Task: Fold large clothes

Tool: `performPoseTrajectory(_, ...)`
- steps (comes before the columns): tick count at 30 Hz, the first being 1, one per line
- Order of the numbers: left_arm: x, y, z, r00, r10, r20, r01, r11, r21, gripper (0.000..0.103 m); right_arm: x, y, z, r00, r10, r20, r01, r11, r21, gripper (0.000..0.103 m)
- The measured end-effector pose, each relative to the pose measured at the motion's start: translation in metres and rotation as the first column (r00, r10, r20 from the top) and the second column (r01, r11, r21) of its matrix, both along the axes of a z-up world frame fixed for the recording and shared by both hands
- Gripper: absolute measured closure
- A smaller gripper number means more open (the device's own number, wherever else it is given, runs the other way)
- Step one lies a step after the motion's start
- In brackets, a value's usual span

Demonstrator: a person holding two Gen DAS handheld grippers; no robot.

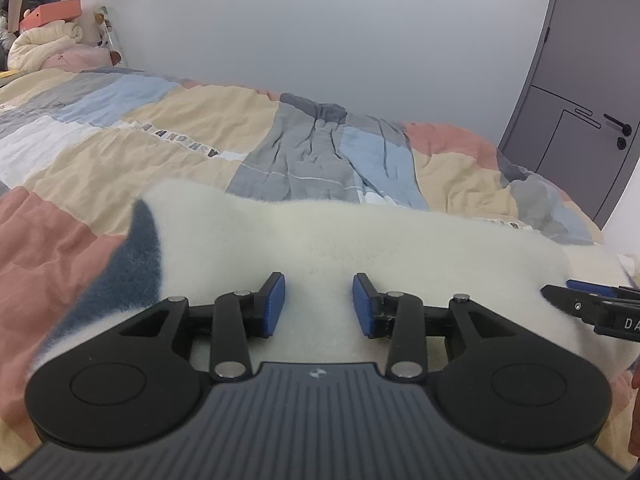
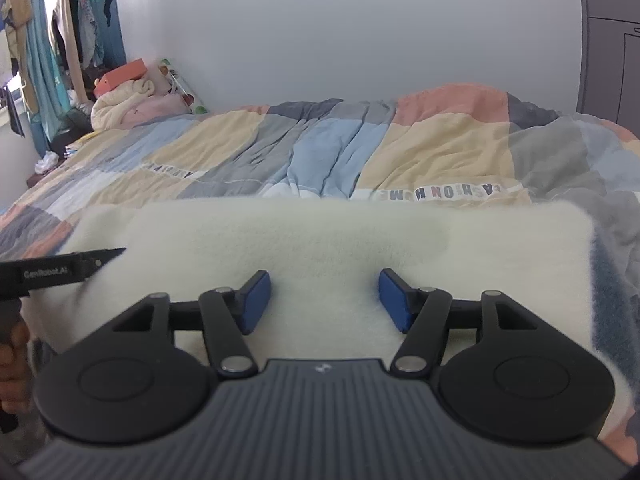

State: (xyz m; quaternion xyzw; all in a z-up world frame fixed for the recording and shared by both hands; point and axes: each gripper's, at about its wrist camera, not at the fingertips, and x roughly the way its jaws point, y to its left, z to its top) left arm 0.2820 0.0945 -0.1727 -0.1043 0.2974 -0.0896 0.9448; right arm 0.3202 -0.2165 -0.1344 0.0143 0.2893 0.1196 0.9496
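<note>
A fluffy white garment (image 1: 360, 248) with dark blue patches lies folded on the patchwork quilt; it fills the near part of the right wrist view too (image 2: 320, 236). My left gripper (image 1: 319, 304) is open and empty just above its left half, beside a blue patch (image 1: 128, 268). My right gripper (image 2: 325, 300) is open and empty over its right half. Each gripper shows at the edge of the other view: the right one (image 1: 592, 304), the left one (image 2: 60, 270).
The quilt (image 1: 160, 136) covers the bed, with rumpled grey and blue folds (image 1: 340, 152) beyond the garment. A pile of bedding and an orange box (image 2: 120, 92) sits at the far left corner. A grey door (image 1: 580, 100) stands at right.
</note>
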Motion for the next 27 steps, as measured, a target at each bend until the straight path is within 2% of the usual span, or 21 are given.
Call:
performPoseTrajectory(4,-0.011,0.004,0.006,1.0,0.023,-0.011,-0.023,0.999,-0.042,0.059,-0.007,0.002,0.006,1.0,-0.009,0.002,0.009,1.0,0.004,0.04)
performPoseTrajectory(9,-0.041,0.002,0.019,0.999,0.044,-0.016,-0.046,0.995,-0.089,0.05,-0.021,0.0,0.013,0.999,-0.03,-0.032,0.03,1.0,0.007,0.04)
performPoseTrajectory(13,-0.069,0.001,0.03,0.999,0.05,-0.02,-0.052,0.992,-0.118,0.042,-0.043,-0.009,0.021,0.998,-0.035,-0.055,0.039,0.996,0.077,0.04)
performPoseTrajectory(16,-0.085,0.0,0.036,0.997,0.057,-0.043,-0.064,0.984,-0.168,0.034,-0.06,-0.015,0.027,0.997,-0.018,-0.081,0.03,0.987,0.156,0.04)
performPoseTrajectory(21,-0.102,0.001,0.032,0.994,0.054,-0.097,-0.078,0.961,-0.266,0.028,-0.081,-0.018,0.024,0.989,0.016,-0.148,0.027,0.959,0.281,0.04)
performPoseTrajectory(24,-0.108,0.005,0.023,0.988,0.057,-0.144,-0.101,0.941,-0.322,0.026,-0.084,-0.018,0.014,0.977,0.045,-0.207,0.036,0.927,0.373,0.039)
performPoseTrajectory(25,-0.109,0.007,0.019,0.984,0.063,-0.165,-0.117,0.933,-0.34,0.025,-0.084,-0.018,0.01,0.972,0.054,-0.227,0.043,0.915,0.401,0.035)
performPoseTrajectory(26,-0.11,0.008,0.015,0.98,0.069,-0.185,-0.132,0.925,-0.356,0.022,-0.083,-0.017,0.005,0.967,0.06,-0.247,0.054,0.901,0.431,0.022)
performPoseTrajectory(27,-0.11,0.011,0.011,0.974,0.077,-0.212,-0.154,0.913,-0.379,0.022,-0.082,-0.016,0.001,0.963,0.065,-0.263,0.065,0.887,0.457,0.015)
